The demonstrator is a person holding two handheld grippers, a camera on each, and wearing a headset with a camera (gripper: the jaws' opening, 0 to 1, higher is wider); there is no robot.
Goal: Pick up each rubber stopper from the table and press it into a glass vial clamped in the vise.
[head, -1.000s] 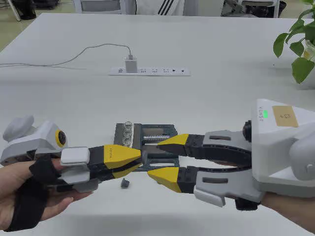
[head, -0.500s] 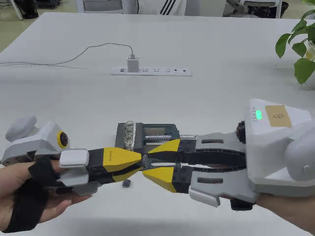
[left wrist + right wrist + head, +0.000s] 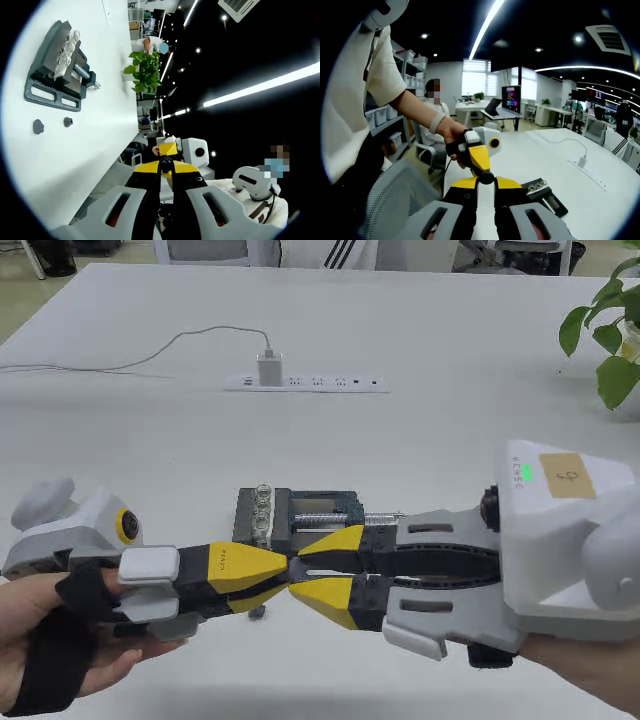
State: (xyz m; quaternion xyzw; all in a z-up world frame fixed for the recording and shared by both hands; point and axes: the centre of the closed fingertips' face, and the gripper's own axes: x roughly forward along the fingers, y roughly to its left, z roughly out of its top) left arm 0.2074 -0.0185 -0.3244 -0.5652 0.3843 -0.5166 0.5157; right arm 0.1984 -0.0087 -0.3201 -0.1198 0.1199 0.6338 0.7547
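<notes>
the head view has the left gripper (image 3: 283, 576) and the right gripper (image 3: 298, 576) meeting tip to tip just in front of the vise (image 3: 322, 508), but whatever sits between the tips is hidden there

the right gripper view settles it: a dark rubber stopper (image 3: 486, 177) is pinched at the very ends of its own closed jaws, and the left gripper's yellow jaws, also closed, press onto the same stopper from the far side

the left gripper view adds two loose stoppers (image 3: 38, 126) lying on the table (image 3: 450, 440), off to the left of its jaws and near the foot of the vise; in the head view one of them lies just under the left jaws

three glass vials (image 3: 262, 508) stand clamped in a row at the vise's end, just beyond the left gripper's tips

both grippers lie roughly level and point at each other, the left hand (image 3: 50, 640), in a black strap (image 3: 85, 590), holding one and the right hand (image 3: 590, 672) the other
</notes>
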